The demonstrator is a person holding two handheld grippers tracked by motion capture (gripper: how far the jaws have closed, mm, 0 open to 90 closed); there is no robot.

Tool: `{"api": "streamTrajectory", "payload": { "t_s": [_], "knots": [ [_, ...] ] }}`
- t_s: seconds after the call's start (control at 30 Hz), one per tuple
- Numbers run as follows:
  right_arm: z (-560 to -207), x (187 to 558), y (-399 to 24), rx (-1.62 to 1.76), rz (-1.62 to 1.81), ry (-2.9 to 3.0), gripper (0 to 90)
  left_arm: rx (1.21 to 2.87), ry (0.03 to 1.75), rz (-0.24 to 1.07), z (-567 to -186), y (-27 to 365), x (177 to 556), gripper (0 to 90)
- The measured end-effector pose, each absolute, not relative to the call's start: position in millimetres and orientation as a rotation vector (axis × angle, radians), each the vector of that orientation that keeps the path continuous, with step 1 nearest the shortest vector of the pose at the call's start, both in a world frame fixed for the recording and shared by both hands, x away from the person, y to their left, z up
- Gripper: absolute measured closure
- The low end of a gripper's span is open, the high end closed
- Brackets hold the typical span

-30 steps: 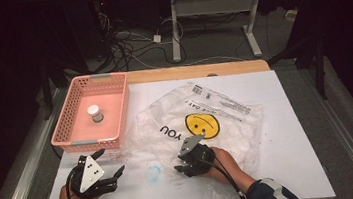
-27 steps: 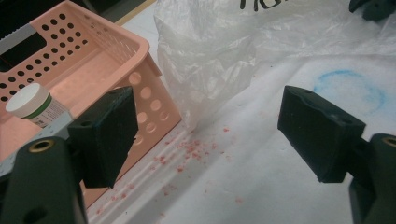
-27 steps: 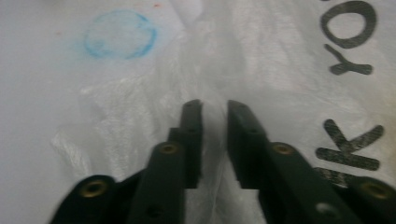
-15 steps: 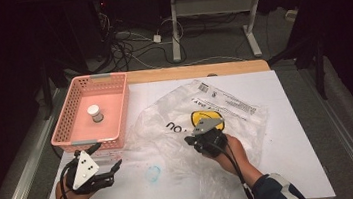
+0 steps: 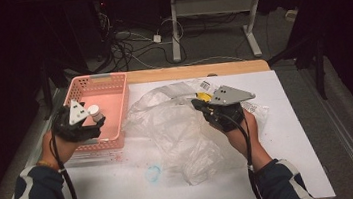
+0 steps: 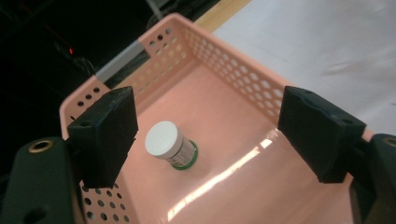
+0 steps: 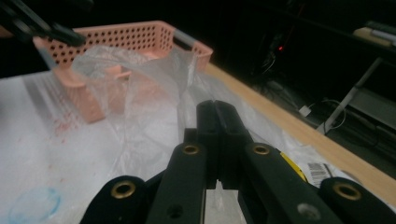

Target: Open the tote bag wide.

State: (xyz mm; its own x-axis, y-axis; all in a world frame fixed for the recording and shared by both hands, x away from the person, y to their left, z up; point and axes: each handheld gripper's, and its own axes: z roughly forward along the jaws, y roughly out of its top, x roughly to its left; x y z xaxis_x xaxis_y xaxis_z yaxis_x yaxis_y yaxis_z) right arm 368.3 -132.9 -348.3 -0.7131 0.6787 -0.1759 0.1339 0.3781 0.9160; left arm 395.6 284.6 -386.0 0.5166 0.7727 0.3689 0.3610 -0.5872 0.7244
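Observation:
A pink perforated basket [image 5: 104, 79] stands at the table's left. In it sits a small white-capped bottle [image 5: 94, 110] with a green base. My left gripper [image 5: 97, 121] hovers open over the basket's near end. In the left gripper view the jaws of that gripper [image 6: 208, 112] stand wide apart, above the bottle [image 6: 164, 141] and clear of it. My right gripper [image 5: 199, 104] is shut on a clear plastic bag [image 5: 178, 129], holding its top edge up off the table at centre. In the right gripper view the closed gripper [image 7: 215, 112] has the film [image 7: 140, 84] bunched ahead of it.
A white sheet [image 5: 289, 137] covers the table, with a blue ring mark [image 5: 153, 173] near the front. The bag's yellow print [image 5: 204, 96] and barcode labels [image 5: 206, 84] lie behind the right gripper. Cables and another table's legs [image 5: 174, 29] are on the dark floor beyond.
My left gripper went from the table's front left up over the basket. The right gripper rose and moved back and right, lifting the bag with it.

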Motion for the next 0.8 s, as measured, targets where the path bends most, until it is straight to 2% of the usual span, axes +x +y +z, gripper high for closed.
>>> {"api": "streamTrajectory", "payload": {
  "t_s": [0.23,0.43,0.5,0.57,0.6,0.67,0.8],
  "knots": [
    [-369.5,370.3,-127.7,0.728,1.280,2.127,90.0,2.262,1.128,0.777,-405.0,296.1,462.9,19.4],
    [-370.8,372.1,-131.5,0.728,1.294,2.139,90.0,2.356,1.288,0.692,-423.0,302.9,498.6,21.6],
    [-371.4,373.5,-134.7,0.735,1.307,2.140,90.0,2.362,1.334,0.624,-429.4,307.9,505.4,31.4],
    [-371.7,373.7,-135.3,0.740,1.314,2.137,90.0,2.387,1.369,0.582,-435.9,310.2,510.7,32.4],
    [-372.4,374.3,-136.0,0.739,1.319,2.138,90.0,2.391,1.377,0.566,-438.2,311.1,512.5,38.7],
    [-372.9,374.6,-136.9,0.735,1.319,2.141,90.0,2.394,1.372,0.526,-439.9,312.1,514.9,46.1],
    [-372.4,373.6,-138.1,0.734,1.322,2.138,90.0,2.385,1.363,0.515,-438.8,311.7,515.5,47.8]
  ]
}}
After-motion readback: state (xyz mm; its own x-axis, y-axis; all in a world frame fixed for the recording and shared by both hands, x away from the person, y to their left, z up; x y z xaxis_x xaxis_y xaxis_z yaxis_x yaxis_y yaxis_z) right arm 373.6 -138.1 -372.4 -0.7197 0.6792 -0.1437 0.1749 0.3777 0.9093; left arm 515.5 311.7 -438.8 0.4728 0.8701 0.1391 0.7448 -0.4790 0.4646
